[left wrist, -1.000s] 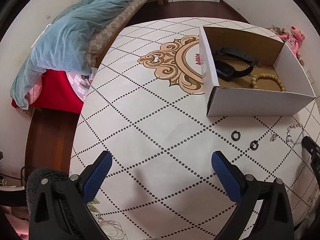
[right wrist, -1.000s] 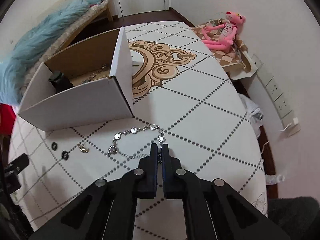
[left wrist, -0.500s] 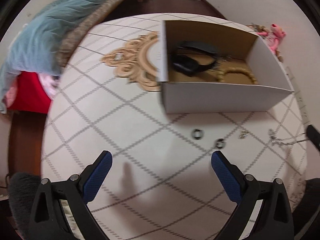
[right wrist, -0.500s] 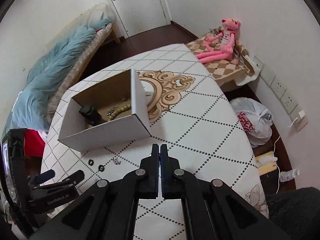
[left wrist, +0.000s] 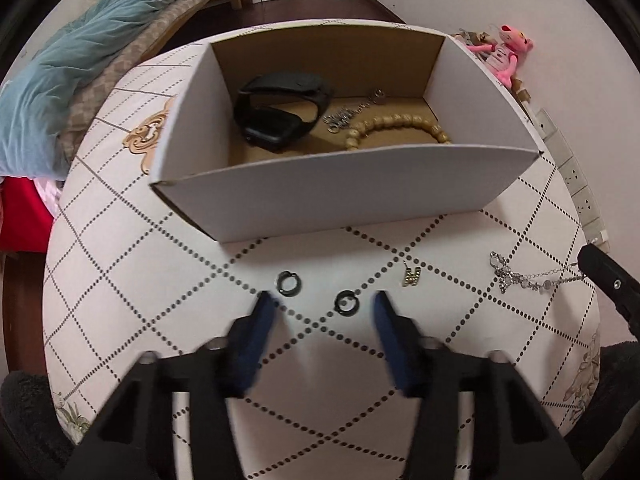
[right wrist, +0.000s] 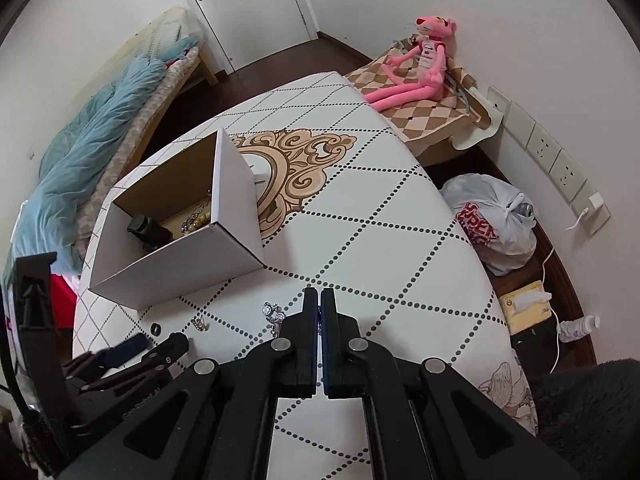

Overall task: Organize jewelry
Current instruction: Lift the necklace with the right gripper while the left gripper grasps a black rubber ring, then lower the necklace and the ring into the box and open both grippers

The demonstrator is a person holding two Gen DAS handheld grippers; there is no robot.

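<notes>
A white cardboard box point(left wrist: 344, 192) stands on the table, holding a black watch point(left wrist: 280, 112), a wooden bead bracelet point(left wrist: 400, 128) and a small silver chain point(left wrist: 352, 110). In front of it lie two black rings point(left wrist: 289, 282) point(left wrist: 346, 302) and a gold charm point(left wrist: 412, 276). My left gripper point(left wrist: 322, 306) is open, its blue pads either side of the right ring, low over the table. My right gripper point(right wrist: 319, 300) is shut on a silver chain bracelet point(left wrist: 528, 278), which hangs from its tips; part shows in the right wrist view point(right wrist: 274, 314). The box point(right wrist: 180, 256) stands to its left.
The table point(right wrist: 380, 240) has a white quilted cover with a gold ornament. A bed with a blue duvet point(left wrist: 60, 80) lies to the left. A pink plush toy point(right wrist: 416, 64), a plastic bag point(right wrist: 492, 224) and wall sockets are on the right.
My left gripper has moved forward and down to the two black rings and narrowed its opening. My right gripper has lifted and carried the silver chain, still shut on it.
</notes>
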